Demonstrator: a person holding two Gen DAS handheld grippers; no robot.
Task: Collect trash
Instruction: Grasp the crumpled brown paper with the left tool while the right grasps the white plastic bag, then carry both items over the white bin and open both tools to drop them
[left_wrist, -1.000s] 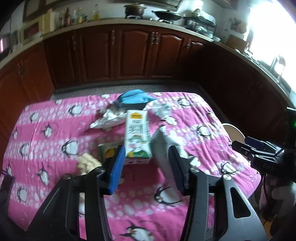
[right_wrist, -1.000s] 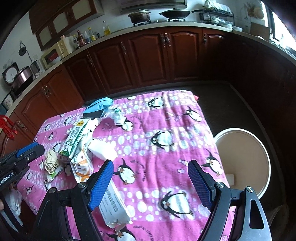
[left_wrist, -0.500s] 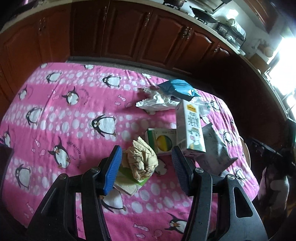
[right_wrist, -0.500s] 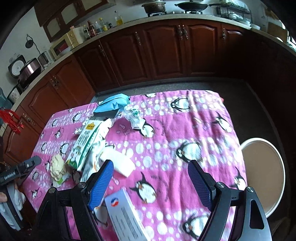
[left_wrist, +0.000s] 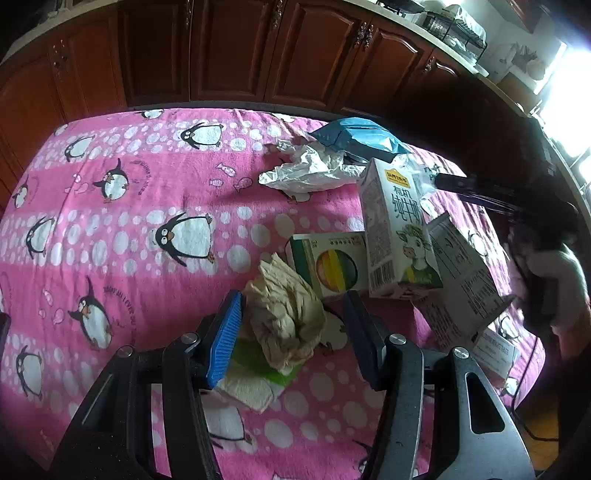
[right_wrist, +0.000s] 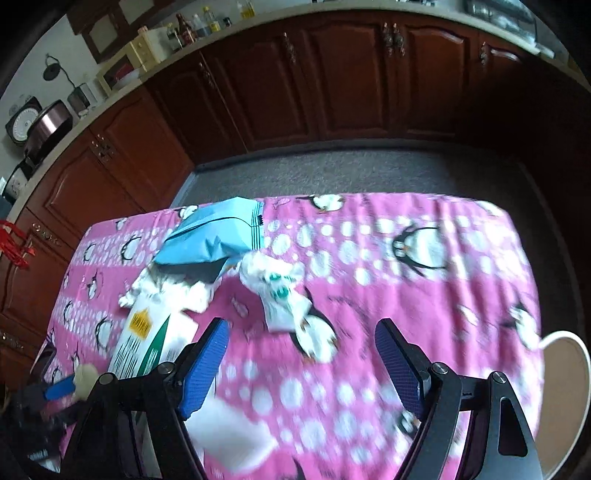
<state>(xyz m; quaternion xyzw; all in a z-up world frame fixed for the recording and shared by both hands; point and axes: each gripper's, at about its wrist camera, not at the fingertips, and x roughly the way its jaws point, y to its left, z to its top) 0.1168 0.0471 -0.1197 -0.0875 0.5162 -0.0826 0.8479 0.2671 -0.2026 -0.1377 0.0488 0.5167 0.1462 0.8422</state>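
Note:
A crumpled beige paper wad lies on a green and white napkin on the pink penguin cloth. My left gripper is open and straddles the wad, its blue pad close on the left and a gap on the right. In the right wrist view a crumpled white wrapper with green print lies just ahead of my right gripper. Its jaws are closing with only cloth between them. A white box shows blurred under its left finger.
A milk carton, a green box, a grey pouch, crinkled white plastic and a blue bag crowd the cloth's right side. A round beige bin stands off the table's right edge. Dark cabinets run behind.
My left gripper swung left from over the milk carton and sank around the paper wad. My right gripper moved across the table toward the white wrapper, and its jaws narrowed.

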